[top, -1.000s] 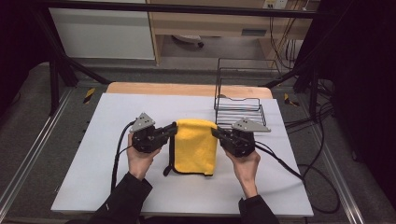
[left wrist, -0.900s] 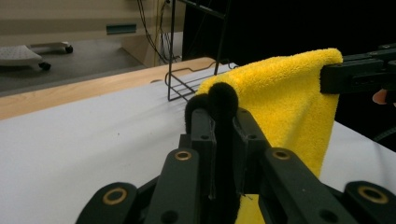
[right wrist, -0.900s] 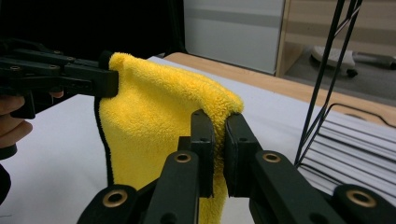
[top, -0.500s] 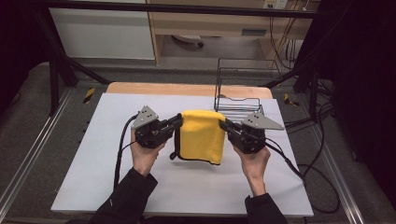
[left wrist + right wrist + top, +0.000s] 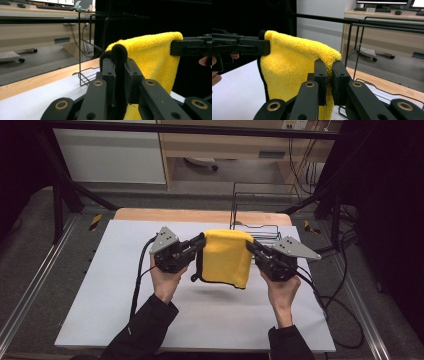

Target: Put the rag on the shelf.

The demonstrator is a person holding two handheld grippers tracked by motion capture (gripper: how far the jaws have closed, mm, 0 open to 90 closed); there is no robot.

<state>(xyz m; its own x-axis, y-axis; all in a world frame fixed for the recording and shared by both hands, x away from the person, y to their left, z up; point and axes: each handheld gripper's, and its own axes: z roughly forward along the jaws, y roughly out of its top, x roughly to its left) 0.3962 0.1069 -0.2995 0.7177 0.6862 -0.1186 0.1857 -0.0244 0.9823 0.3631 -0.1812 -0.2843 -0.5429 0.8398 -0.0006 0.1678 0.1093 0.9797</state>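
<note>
Yellow cloth (image 5: pixel 226 257) hangs folded in the air between the two grippers, clear of the white table (image 5: pixel 100 310) — its top edge stretched level from one to the other, its lower edge dangling free. The left gripper (image 5: pixel 200 242) is clamped on the black-trimmed corner at one end of that edge, and the right gripper (image 5: pixel 248 245) is clamped on the opposite corner; both sit equally close to the cloth. Just behind the cloth, nearer the right hand, stands a black wire rack (image 5: pixel 260 210) at the far edge of the table — likely where the cloth is headed. Beyond it lie a grey floor and a wooden desk (image 5: pixel 225 145) against the wall.
</note>
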